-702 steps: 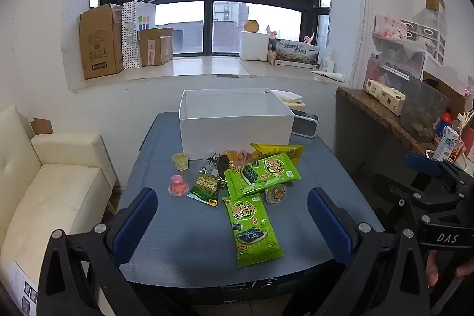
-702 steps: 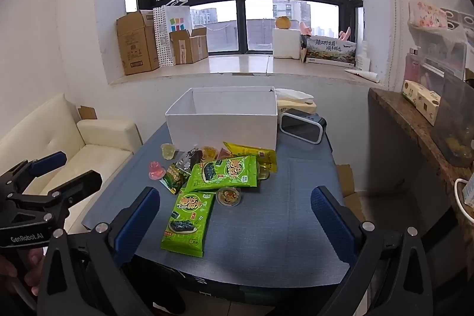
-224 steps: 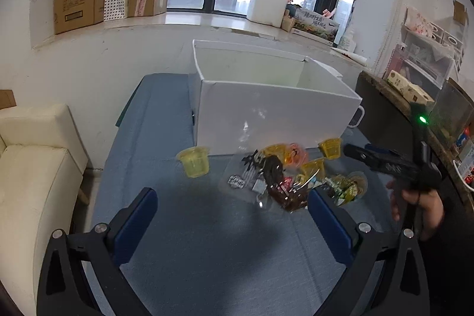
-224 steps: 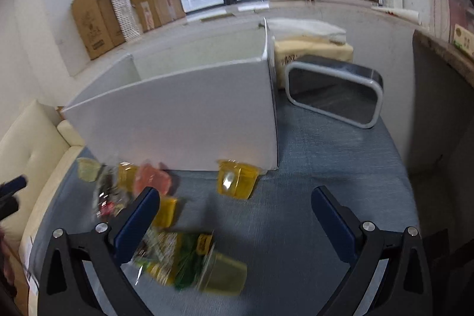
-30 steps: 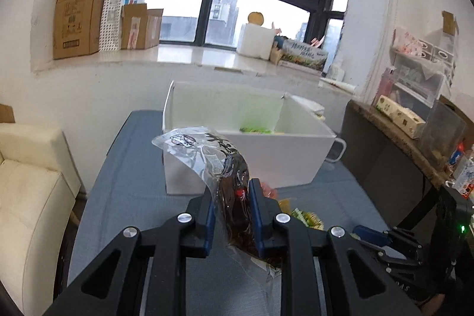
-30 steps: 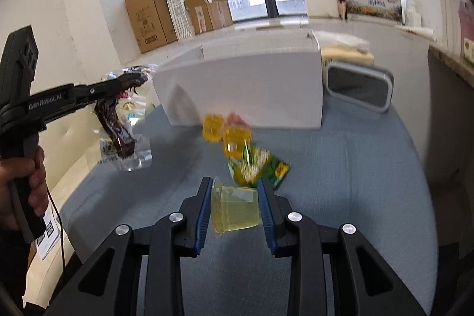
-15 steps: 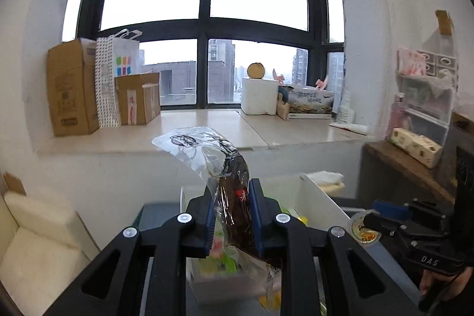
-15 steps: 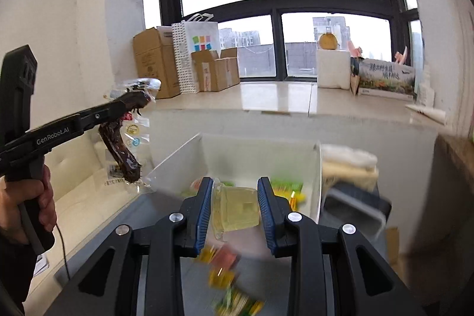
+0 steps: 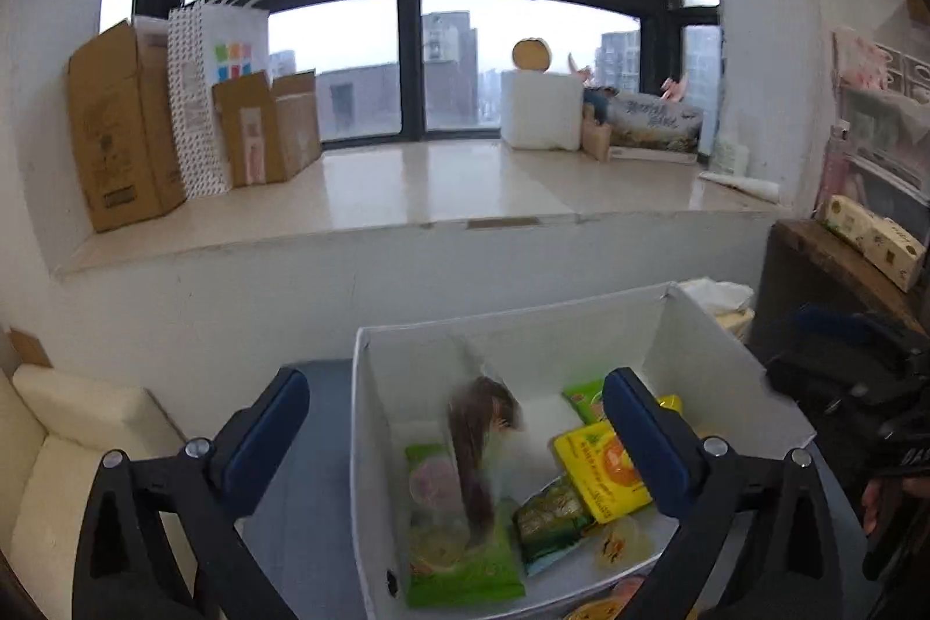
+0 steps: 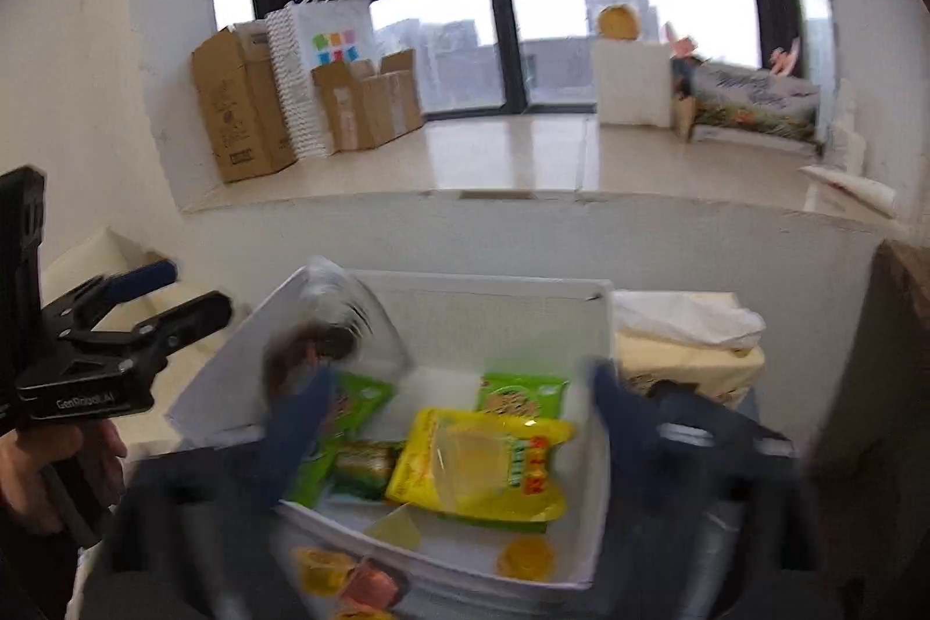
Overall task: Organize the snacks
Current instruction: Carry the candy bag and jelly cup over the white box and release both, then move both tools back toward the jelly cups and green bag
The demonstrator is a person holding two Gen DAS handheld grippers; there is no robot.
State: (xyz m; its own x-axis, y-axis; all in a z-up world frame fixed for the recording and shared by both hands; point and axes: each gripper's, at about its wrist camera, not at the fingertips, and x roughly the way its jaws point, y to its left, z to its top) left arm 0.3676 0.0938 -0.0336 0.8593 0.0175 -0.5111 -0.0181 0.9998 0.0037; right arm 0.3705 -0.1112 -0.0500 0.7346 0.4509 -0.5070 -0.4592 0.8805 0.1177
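Note:
The white box (image 9: pixel 511 323) (image 10: pixel 465 280) sits just below both grippers and holds green packets (image 9: pixel 459 567) and a yellow packet (image 9: pixel 598 469) (image 10: pixel 482 469). My left gripper (image 9: pixel 459 440) (image 10: pixel 180 297) is over the box's left half, jaws opening. The clear bag with a dark snack (image 9: pixel 476 440) (image 10: pixel 325 335) drops loose and blurred between them. My right gripper (image 10: pixel 459 422) is blurred, jaws opening, with the pale yellow jelly cup (image 10: pixel 465 451) falling free onto the yellow packet. Small jelly cups (image 10: pixel 325 570) lie on the table in front of the box.
Behind the box is a wide windowsill with cardboard boxes (image 9: pixel 122 126) and a white foam box (image 9: pixel 540 108). A cream sofa (image 9: pixel 70 445) is at the left. A tissue pack (image 10: pixel 686 358) lies right of the box, beside a dark shelf (image 9: pixel 843 260).
Both grippers went from shut to open over the box. The snack bag left the left fingers and the jelly cup left the right ones; both are dropping into the box.

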